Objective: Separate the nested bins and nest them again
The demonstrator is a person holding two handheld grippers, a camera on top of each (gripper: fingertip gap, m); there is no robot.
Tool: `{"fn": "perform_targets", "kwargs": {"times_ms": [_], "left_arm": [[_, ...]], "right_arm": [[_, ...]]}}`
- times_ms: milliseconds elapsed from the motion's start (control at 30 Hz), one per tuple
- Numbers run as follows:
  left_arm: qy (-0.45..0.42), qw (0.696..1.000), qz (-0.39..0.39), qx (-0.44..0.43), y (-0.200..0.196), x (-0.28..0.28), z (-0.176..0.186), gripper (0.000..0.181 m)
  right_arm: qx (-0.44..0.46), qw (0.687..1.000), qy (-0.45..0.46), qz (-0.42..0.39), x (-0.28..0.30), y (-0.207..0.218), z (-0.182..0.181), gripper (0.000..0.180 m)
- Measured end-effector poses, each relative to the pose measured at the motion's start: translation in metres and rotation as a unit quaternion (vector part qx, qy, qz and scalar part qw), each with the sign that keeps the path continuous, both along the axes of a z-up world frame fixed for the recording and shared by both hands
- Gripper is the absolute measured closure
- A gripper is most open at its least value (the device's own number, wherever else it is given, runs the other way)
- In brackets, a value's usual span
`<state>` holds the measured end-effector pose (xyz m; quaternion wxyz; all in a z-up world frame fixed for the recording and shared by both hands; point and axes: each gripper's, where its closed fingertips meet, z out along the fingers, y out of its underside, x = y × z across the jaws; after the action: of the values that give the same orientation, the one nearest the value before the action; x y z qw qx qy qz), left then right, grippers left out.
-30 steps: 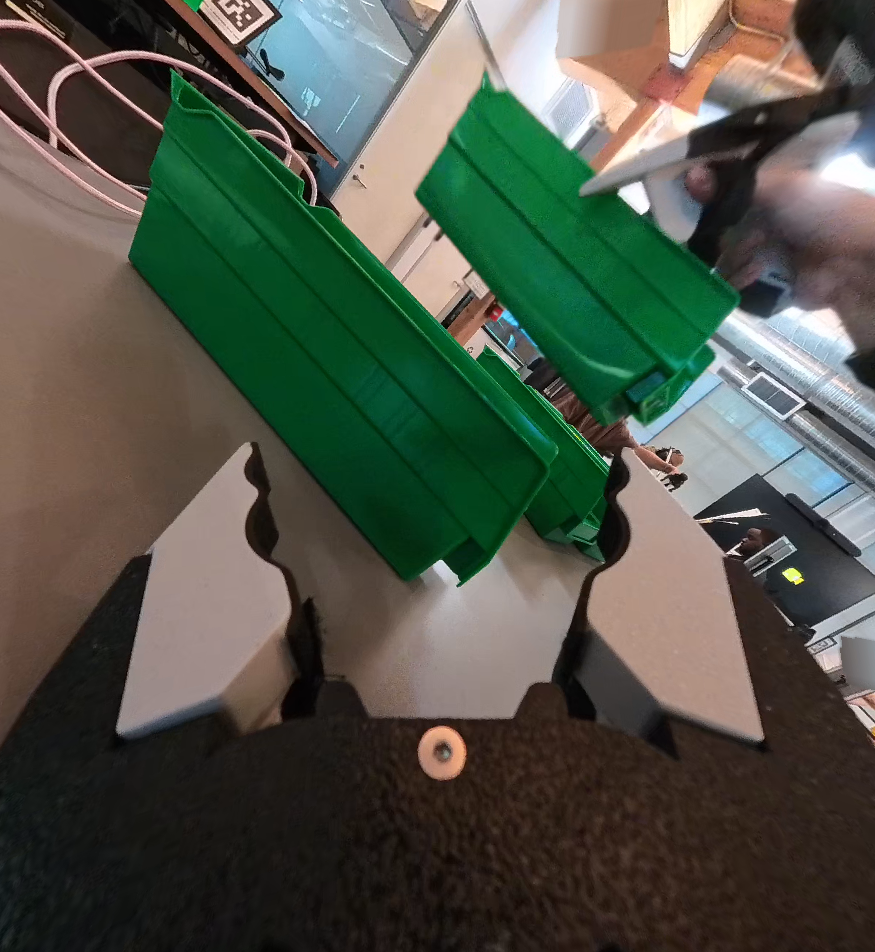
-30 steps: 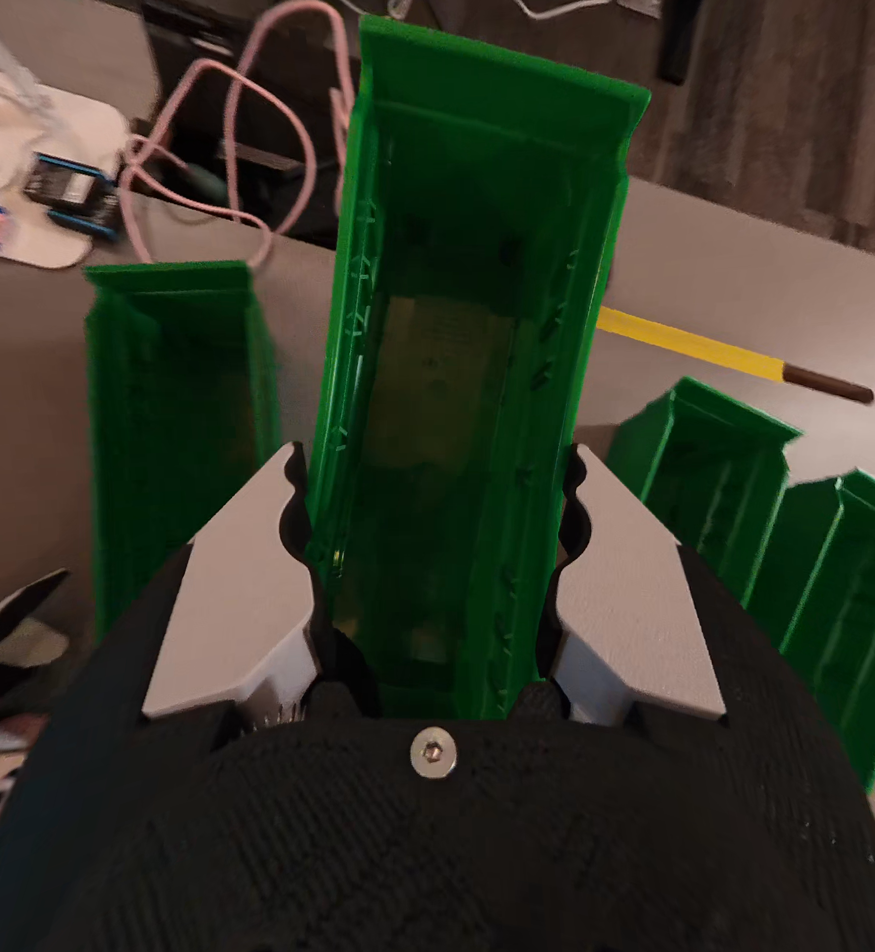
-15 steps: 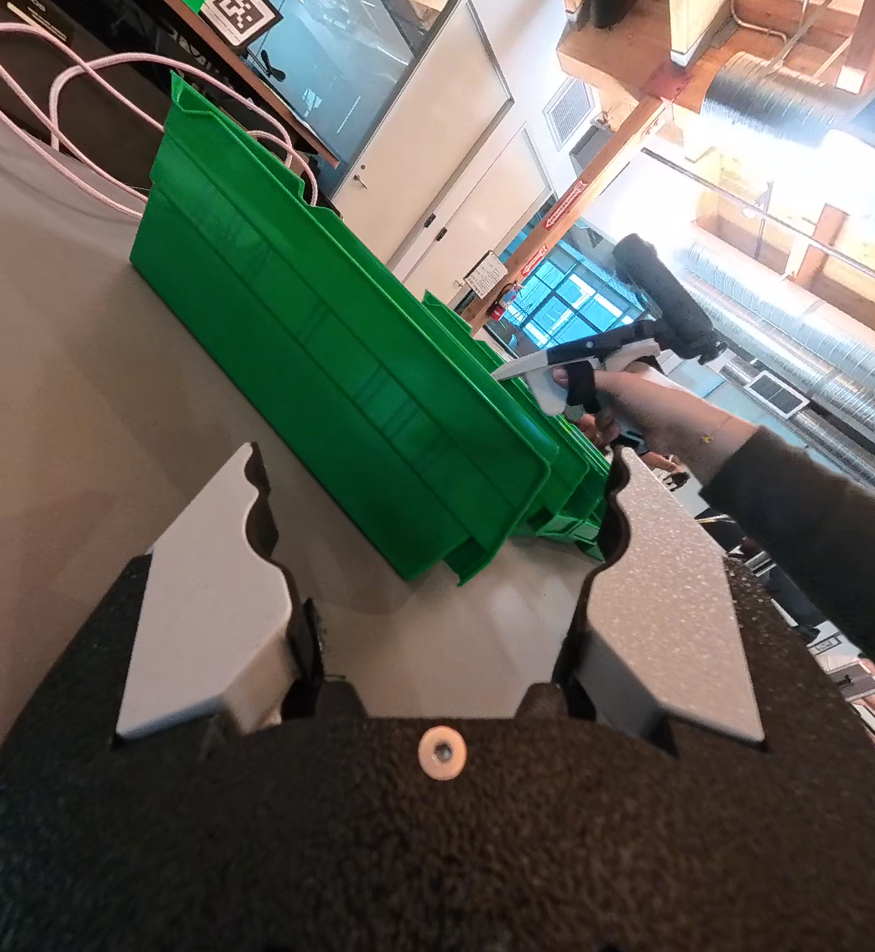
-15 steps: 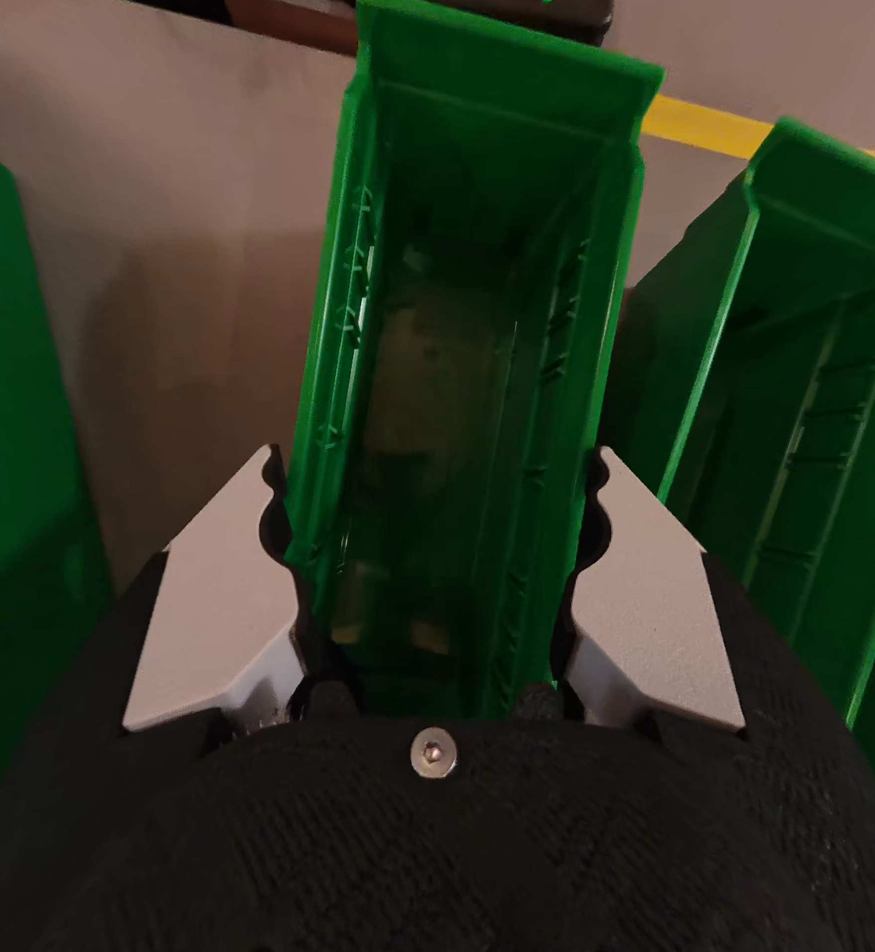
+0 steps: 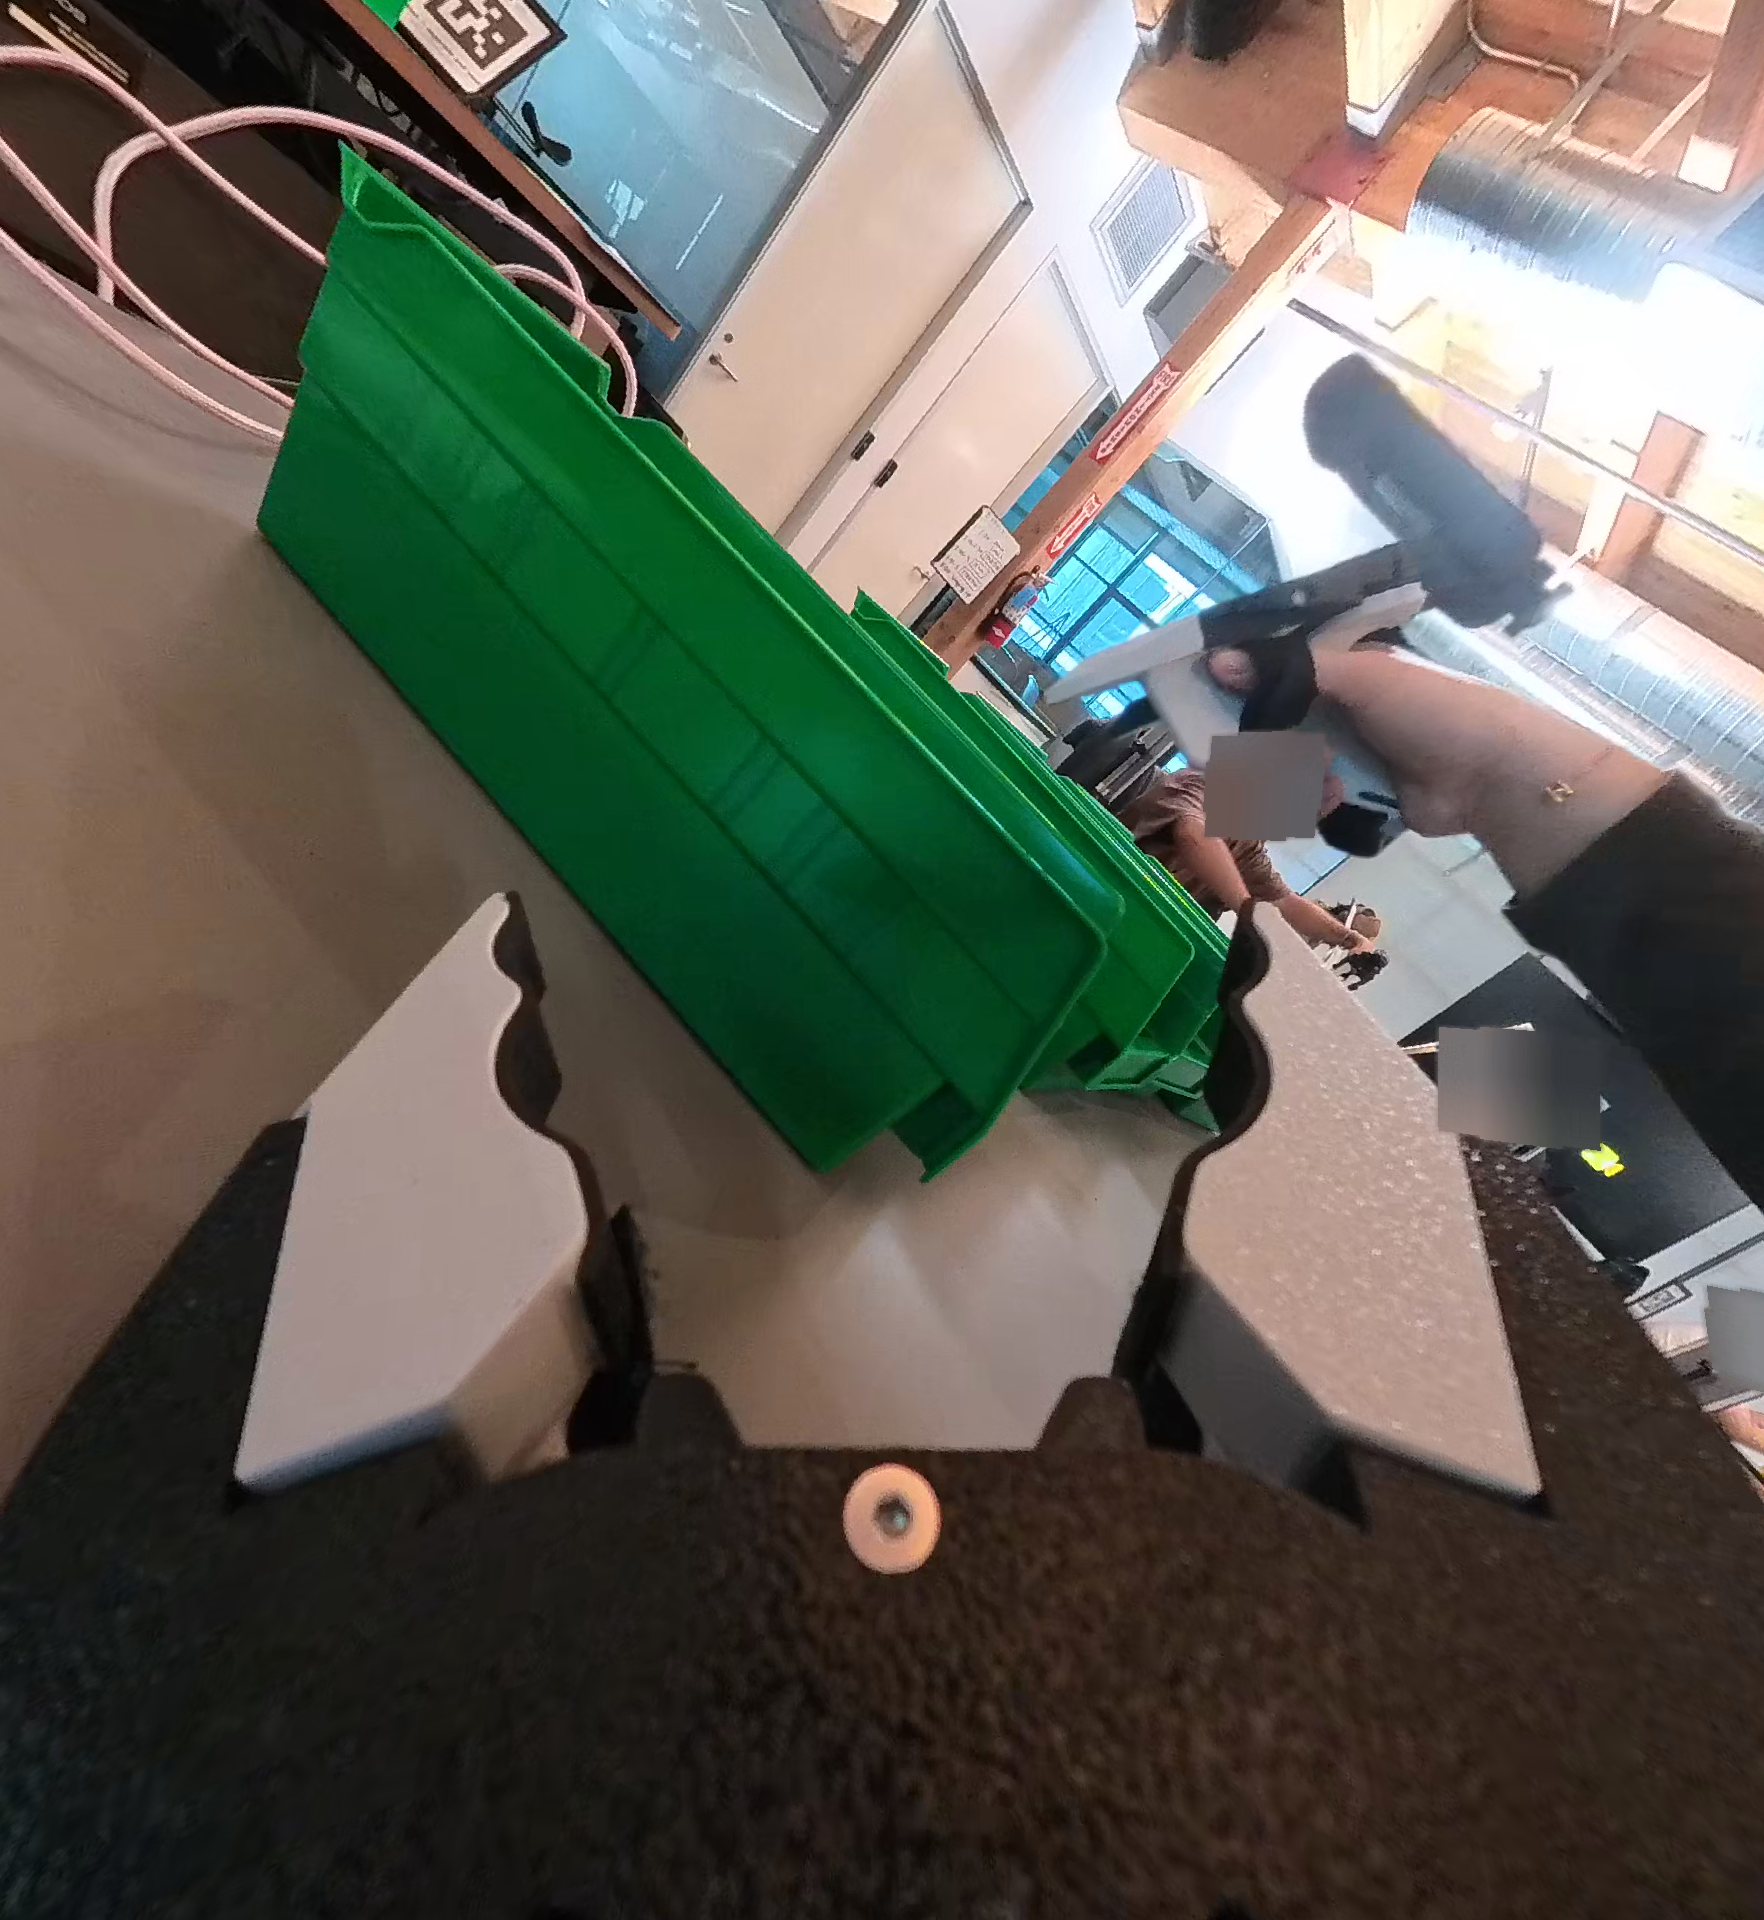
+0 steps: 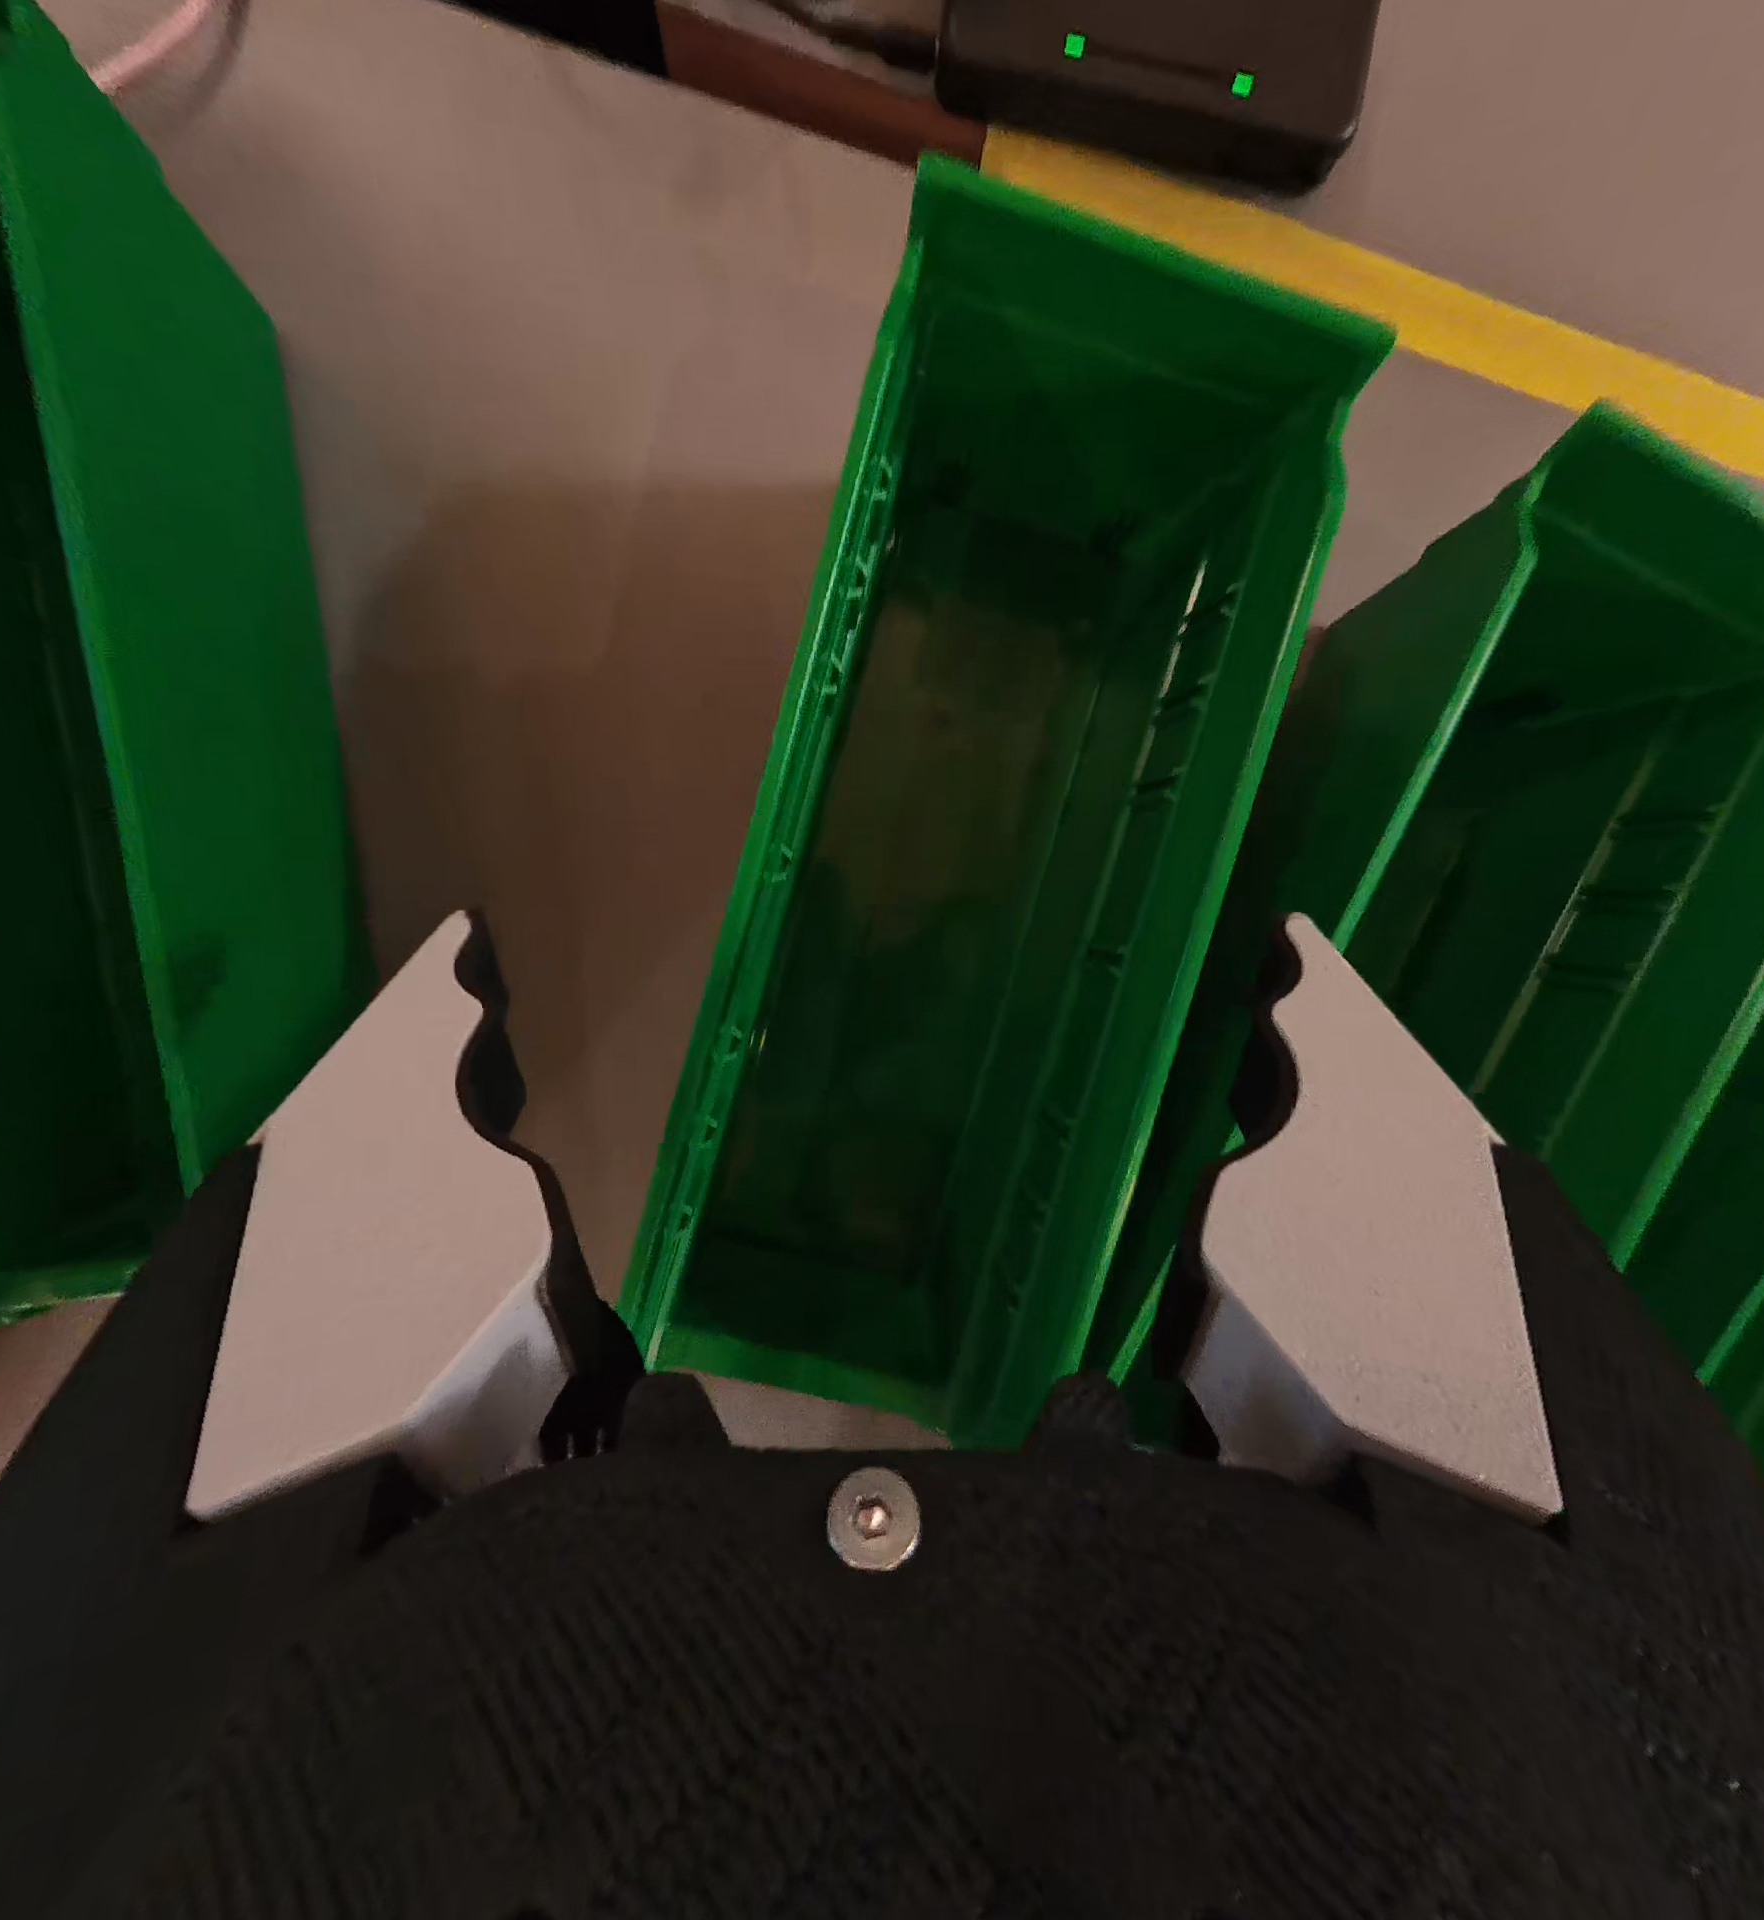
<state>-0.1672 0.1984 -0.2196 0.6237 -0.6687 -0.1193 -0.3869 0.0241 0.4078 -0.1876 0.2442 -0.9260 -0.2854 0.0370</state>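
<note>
Left gripper: yours is spread wide with nothing in it, hanging low over the desk and aimed at the end of the nearest bin.
Nearest bin: long green one lying flat on the desk, seen side-on from the left wrist view; its near end sits just ahead of your gripper, not touching it.
Bins behind it: more green rims poke out past that first one, pretty close together, but I can't tell from here how many there are or whether any are nested.
Right gripper: also spread wide. The fingers straddle the middle bin's near end with visible space on the left side; the right side is too close to call on contact. From the left wrist view you can see your hand holding it up in the air above the bins.
Middle bin: narrow green one, open side up, sitting on the desk and angled a bit to the right.
Left neighbour: another green bin, well apart from the middle one with bare desk between.
Right neighbour: a green bin just beside the middle one, with another green edge at the frame's right border.
Background: yellow tape strip across the desk behind the bins, a black box with two green lights, and a pink cable looping off the far edge.
</note>
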Motion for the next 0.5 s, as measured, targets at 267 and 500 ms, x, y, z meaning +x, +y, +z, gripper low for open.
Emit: {"fn": "perform_targets", "kwargs": {"times_ms": [267,500], "left_arm": [[-0.001,1.0,0.0,0.001,0.0,0.0,0.0,0.054],[-0.002,1.0,0.0,0.0,0.0,0.0,0.0,0.054]], "right_arm": [[-0.038,0.999,-0.023,-0.02,0.017,0.0,-0.043,0.04],[-0.059,0.997,-0.049,-0.025,0.024,-0.001,-0.051,0.069]]}}
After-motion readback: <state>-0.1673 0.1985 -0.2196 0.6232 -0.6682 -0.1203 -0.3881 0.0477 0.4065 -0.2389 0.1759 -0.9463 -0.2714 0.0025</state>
